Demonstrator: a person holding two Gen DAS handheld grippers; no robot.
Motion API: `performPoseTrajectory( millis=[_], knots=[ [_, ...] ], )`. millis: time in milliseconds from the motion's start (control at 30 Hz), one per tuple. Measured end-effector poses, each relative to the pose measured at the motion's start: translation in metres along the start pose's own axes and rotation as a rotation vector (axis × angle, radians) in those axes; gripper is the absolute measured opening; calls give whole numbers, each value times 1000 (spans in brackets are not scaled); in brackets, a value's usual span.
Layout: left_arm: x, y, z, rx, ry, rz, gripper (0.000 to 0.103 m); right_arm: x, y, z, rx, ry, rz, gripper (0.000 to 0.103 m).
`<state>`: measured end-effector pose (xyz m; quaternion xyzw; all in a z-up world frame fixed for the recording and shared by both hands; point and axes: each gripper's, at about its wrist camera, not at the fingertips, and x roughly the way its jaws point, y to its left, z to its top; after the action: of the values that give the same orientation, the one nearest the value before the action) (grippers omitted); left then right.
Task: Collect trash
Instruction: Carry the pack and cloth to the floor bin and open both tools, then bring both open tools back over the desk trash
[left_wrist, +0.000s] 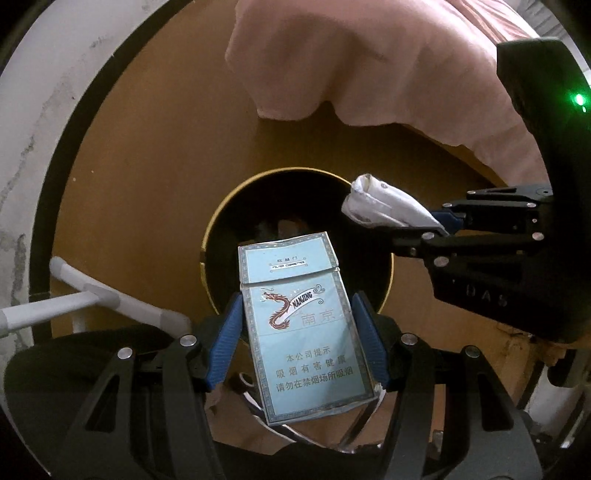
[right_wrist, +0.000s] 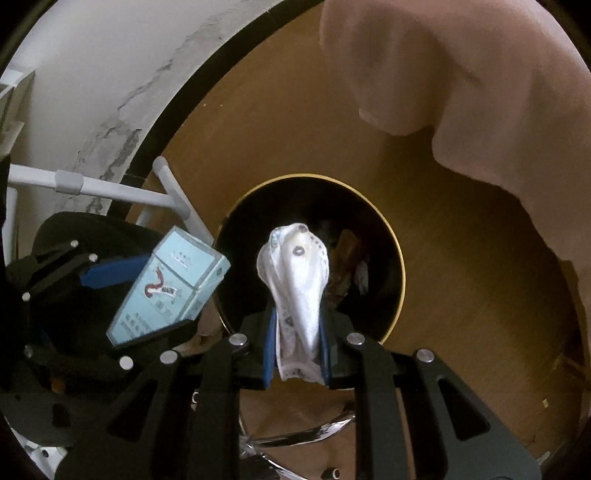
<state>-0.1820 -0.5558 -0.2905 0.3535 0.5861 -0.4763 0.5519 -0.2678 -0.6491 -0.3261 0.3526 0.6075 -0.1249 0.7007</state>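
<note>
1. The left claw (left_wrist: 297, 332) is held partly open around a light blue cigarette pack (left_wrist: 303, 332); the two blue pads press on the long side edges of the pack, so the pack is gripped across its width.
2. The long axis of the pack runs forward from the left claw, and its lid end reaches over the near rim of the round black bin (left_wrist: 221, 206) below. The mouth of the bin lies ahead of and beneath this claw.
3. The right claw (right_wrist: 297, 339) is nearly closed on a crumpled white wrapper (right_wrist: 295, 273), which is pinched between its pads. The long axis of the wrapper also points forward along the fingers.
4. In the right wrist view, the free end of the wrapper hangs in front of the middle of the bin's mouth (right_wrist: 384, 236). The right claw is judged to be the better centred of the two; the left claw stands nearer to the rim.
5. Some trash is already seen inside the bin, dark and hard to tell.
6. The gold rim of the bin is the edge to be cleared. A release of the pack seems to need a small shift forward, or the pack may strike the rim.
7. Beside the left claw a white tube frame (left_wrist: 85, 291) stands close, and pink bedding (left_wrist: 351, 66) hangs beyond the bin. The brown floor (left_wrist: 147, 147) around the bin is otherwise open.
8. The two claws are near each other, so little room is left between them.
</note>
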Motion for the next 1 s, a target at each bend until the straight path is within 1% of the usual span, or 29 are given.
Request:
performPoseTrajectory(
  millis=[33,67,100,133,167,267,333,400,467,500,533,567,600,633,667,700,733,767,833,867,933,967,1000],
  knots=[
    [3,0,-1,2,1,-3,60,1,-3,4,5,3,7,20],
    [4,-3,1,-1,4,-1,62,2,-5,5,12,6,17,29],
    [6,-3,4,-11,4,-4,77,1,-8,5,35,7,10,42],
    [7,1,8,-20,-3,-4,87,-2,-9,9,47,-4,1,74],
    [5,0,9,-25,-24,2,96,-9,-12,8,58,-35,-7,87],
    [0,-7,13,-7,-67,11,96,-25,-25,8,100,-78,7,87],
    [-7,-14,15,16,-85,10,96,-48,-38,6,141,-131,-1,87],
    [-33,-28,13,55,-141,4,96,-76,-45,1,178,-200,-44,87],
    [-63,-44,12,97,-222,-15,96,-105,-48,-6,210,-276,-94,87],
    [-86,-53,11,124,-276,-21,96,-127,-47,-10,235,-329,-131,88],
    [-108,-60,9,147,-329,-25,96,-138,-45,-12,249,-355,-151,90],
    [-148,-70,4,180,-427,-32,96,-151,-41,-14,264,-384,-169,92],
    [-171,-74,-1,194,-484,-35,96,-172,-31,-17,272,-437,-179,92],
    [-198,-76,-6,205,-548,-33,96,-184,-23,-18,265,-475,-183,94],
    [-237,-75,-17,215,-649,-20,96,-195,-14,-17,254,-510,-194,96],
    [-259,-71,-23,214,-706,-1,96,-209,1,-17,231,-558,-215,96],
    [-277,-66,-29,206,-752,24,96,-220,16,-16,202,-599,-230,96],
    [-303,-51,-41,175,-820,79,96,-229,29,-13,172,-630,-240,96],
    [-326,-27,-54,104,-864,139,96,-245,68,-6,84,-704,-252,96],
    [-338,-7,-64,42,-875,172,96,-250,85,-3,40,-736,-251,96],
    [-356,29,-87,-78,-895,223,96,-255,129,7,-82,-794,-218,96],
    [-368,54,-110,-160,-916,273,96,-254,147,11,-132,-802,-193,96],
    [-375,66,-123,-199,-926,307,96,-250,178,19,-215,-787,-127,96]
  ],
)
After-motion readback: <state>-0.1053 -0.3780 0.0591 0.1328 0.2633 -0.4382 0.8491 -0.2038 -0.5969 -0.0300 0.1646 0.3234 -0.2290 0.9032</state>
